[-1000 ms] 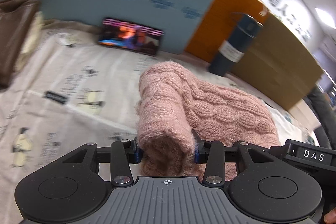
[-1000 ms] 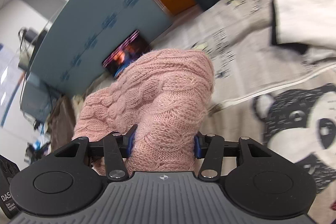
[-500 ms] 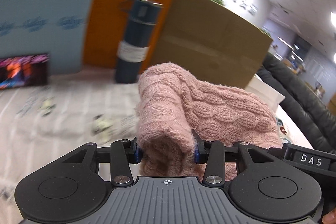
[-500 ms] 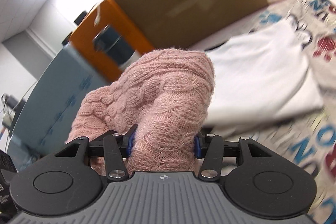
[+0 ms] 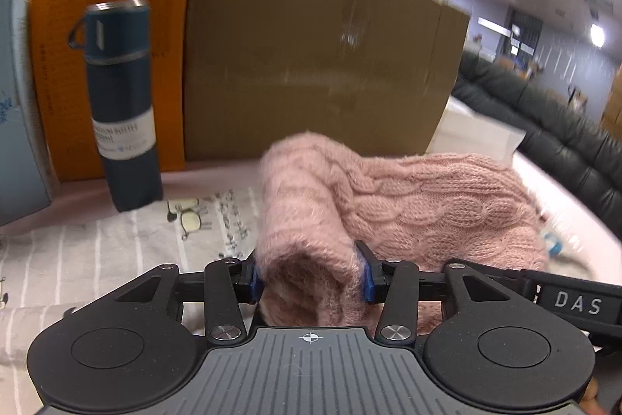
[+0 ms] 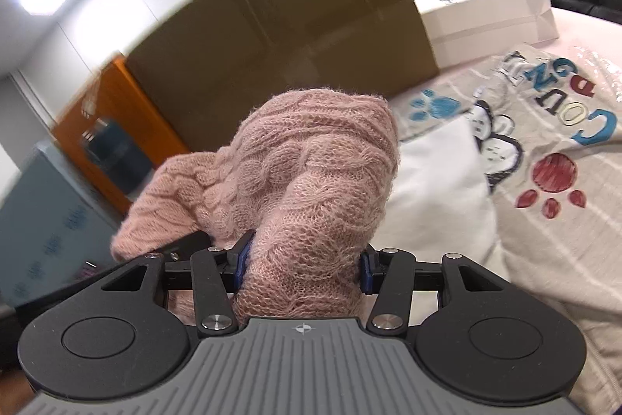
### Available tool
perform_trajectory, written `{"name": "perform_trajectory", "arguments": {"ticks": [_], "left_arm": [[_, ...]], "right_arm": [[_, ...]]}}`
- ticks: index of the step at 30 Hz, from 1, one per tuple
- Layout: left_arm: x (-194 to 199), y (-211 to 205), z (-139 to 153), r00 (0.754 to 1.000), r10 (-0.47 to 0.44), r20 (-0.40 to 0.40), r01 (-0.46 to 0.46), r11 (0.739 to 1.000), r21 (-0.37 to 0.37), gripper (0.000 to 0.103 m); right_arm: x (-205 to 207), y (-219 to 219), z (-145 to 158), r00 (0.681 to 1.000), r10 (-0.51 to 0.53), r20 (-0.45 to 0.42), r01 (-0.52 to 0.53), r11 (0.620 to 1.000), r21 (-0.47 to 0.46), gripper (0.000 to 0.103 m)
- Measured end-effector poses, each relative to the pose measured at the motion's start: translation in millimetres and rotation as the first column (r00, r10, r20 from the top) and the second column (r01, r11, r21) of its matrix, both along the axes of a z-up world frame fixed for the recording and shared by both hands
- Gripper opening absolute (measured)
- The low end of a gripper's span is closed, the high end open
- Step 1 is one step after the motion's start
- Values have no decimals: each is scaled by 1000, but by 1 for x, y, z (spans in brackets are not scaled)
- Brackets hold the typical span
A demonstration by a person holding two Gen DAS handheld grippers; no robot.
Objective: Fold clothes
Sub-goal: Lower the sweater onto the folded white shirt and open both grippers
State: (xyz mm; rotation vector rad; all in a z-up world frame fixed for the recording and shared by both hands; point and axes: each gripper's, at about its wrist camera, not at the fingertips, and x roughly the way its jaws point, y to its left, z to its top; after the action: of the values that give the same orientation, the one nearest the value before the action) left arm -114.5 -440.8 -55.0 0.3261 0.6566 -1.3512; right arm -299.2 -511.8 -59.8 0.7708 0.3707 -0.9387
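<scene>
The left hand-held gripper [image 5: 309, 277] is clamped on one bunched end of the pink sweater [image 5: 408, 205]; the right hand-held gripper [image 6: 301, 265] is clamped on the other end. The sweater hangs between them, raised above the printed sheet [image 6: 552, 181]. A white folded garment [image 6: 435, 189] lies just right of the sweater on that sheet. A blue flask [image 5: 120, 104] stands left of the sweater, against an orange board [image 5: 167, 37]. A cardboard box [image 5: 311, 65] rises behind it.
</scene>
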Motion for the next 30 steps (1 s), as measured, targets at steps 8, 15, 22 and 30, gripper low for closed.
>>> {"name": "perform_trajectory", "arguments": {"ticks": [8, 15, 22, 30], "left_arm": [[-4, -18, -29, 994, -20, 112, 6, 993, 117, 67], [-1, -23, -27, 988, -20, 154, -6, 986, 166, 78], [6, 1, -3, 990, 5, 142, -21, 994, 110, 88], [15, 41, 29, 994, 26, 108, -29, 999, 30, 92]], "right_arm": [[9, -11, -25, 987, -30, -158, 33, 999, 19, 58], [20, -12, -32, 973, -49, -225, 52, 999, 9, 68], [20, 10, 0, 963, -108, -249, 92, 993, -73, 71], [21, 58, 44, 966, -154, -206, 125, 981, -145, 77]]}}
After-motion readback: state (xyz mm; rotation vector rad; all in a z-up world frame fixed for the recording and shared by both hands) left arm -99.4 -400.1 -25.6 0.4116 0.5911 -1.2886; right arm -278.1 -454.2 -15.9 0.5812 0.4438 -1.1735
